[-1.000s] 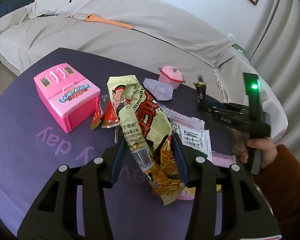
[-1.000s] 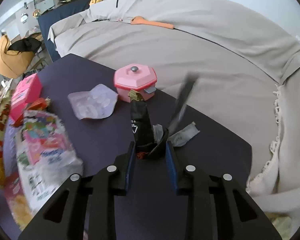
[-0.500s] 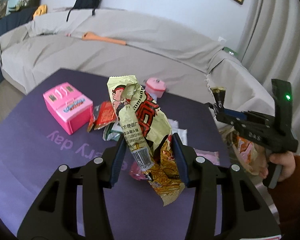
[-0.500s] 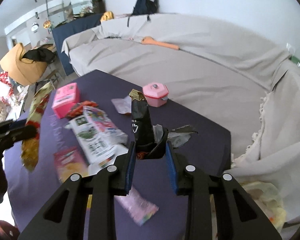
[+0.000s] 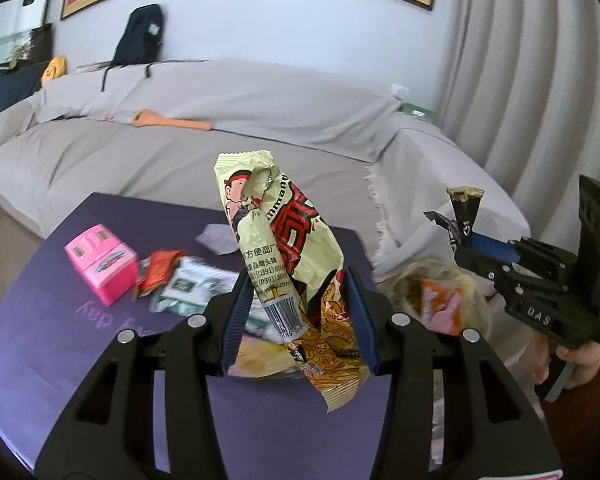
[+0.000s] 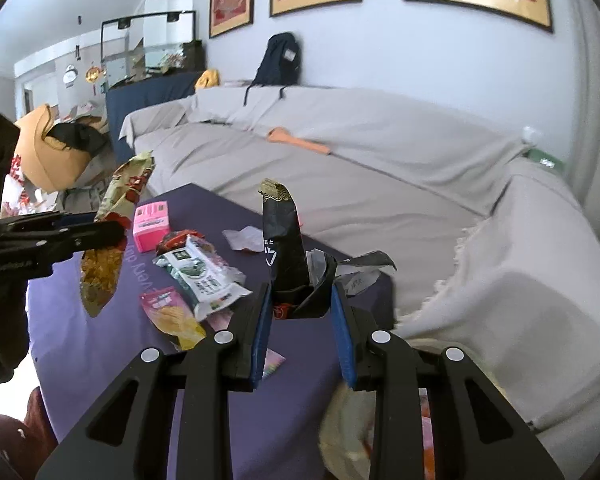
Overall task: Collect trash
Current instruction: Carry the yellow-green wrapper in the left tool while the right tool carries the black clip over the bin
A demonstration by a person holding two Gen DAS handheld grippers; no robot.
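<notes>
My left gripper (image 5: 298, 316) is shut on a crumpled yellow-green noodle wrapper (image 5: 278, 240) and holds it above the purple table (image 5: 40, 340). My right gripper (image 6: 299, 316) is shut on a black wrapper (image 6: 284, 248) that stands up between its fingers. The right gripper (image 5: 466, 240) shows at the right of the left wrist view, the left gripper (image 6: 100, 236) at the left of the right wrist view. A translucent trash bag (image 5: 436, 296) with wrappers in it sits beyond the table's right edge, also low in the right wrist view (image 6: 348, 432).
On the table lie a pink toy box (image 5: 100, 270), a red packet (image 5: 158, 272), a green-white wrapper (image 6: 202, 276), a yellow-pink chip packet (image 6: 170, 312) and a clear plastic piece (image 6: 244, 238). A grey-covered sofa (image 5: 180, 152) curves behind the table.
Both grippers have risen with their wrappers and swung right toward the trash bag at the table's right edge. The table items now look farther off.
</notes>
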